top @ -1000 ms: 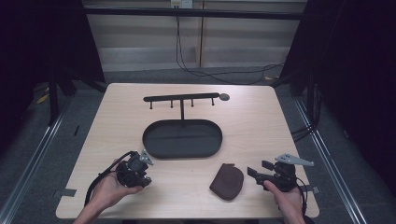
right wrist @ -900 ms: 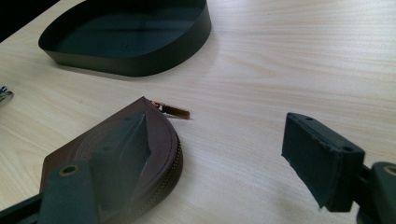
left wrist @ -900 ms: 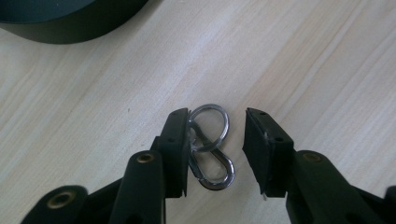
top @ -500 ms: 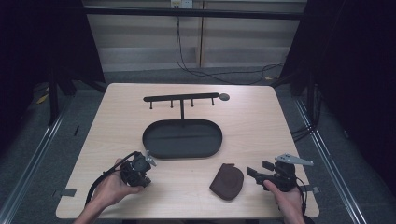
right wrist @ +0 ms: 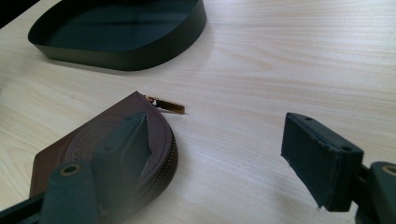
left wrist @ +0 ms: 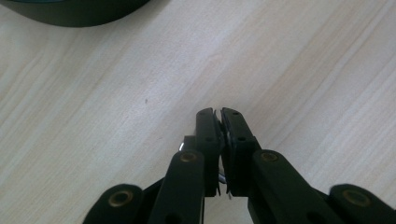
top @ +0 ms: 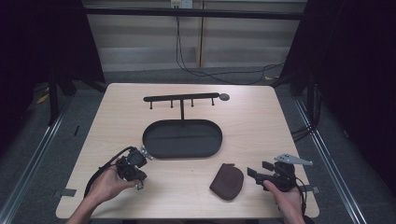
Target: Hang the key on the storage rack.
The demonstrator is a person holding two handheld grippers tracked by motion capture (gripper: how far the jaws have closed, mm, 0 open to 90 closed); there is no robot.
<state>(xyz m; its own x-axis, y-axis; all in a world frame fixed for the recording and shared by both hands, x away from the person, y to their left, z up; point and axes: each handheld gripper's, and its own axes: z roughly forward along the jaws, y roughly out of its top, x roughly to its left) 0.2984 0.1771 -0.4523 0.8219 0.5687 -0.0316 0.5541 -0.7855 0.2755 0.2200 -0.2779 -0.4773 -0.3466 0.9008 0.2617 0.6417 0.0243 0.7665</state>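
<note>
Both grippers sit near the table's front edge: left gripper (left wrist: 220, 114) has just clenched on something small and silvery, right gripper (right wrist: 224, 154) gapes beside the brown pouch (right wrist: 84, 140).

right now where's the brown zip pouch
High view: the brown zip pouch lies near the table's front edge, right of centre, just left of the right gripper.
</note>
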